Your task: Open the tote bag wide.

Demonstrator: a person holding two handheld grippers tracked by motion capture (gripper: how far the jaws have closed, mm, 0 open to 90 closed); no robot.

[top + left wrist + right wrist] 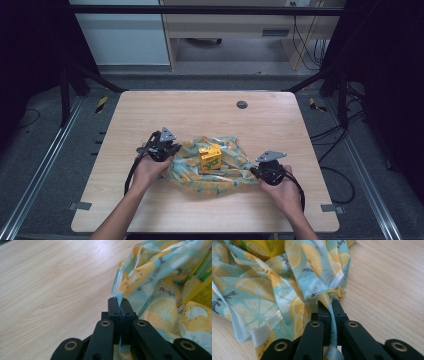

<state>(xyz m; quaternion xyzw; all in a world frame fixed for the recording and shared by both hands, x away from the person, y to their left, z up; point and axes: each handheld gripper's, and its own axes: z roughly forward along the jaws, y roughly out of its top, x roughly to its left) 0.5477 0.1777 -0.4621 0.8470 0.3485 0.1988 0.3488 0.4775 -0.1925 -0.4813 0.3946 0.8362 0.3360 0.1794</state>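
On the wooden table [150, 115], the left gripper [165, 148] has its jaws pinched together on the left edge of a lemon-print cloth [235, 175], which lies crumpled near the front of the table. A small yellow box [210, 157] sits upright on the middle of the cloth. The right gripper [261, 171] is clamped on the cloth's right edge.

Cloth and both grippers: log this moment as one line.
left gripper: shut on cloth | right gripper: shut on cloth | yellow box: upright on cloth, untouched
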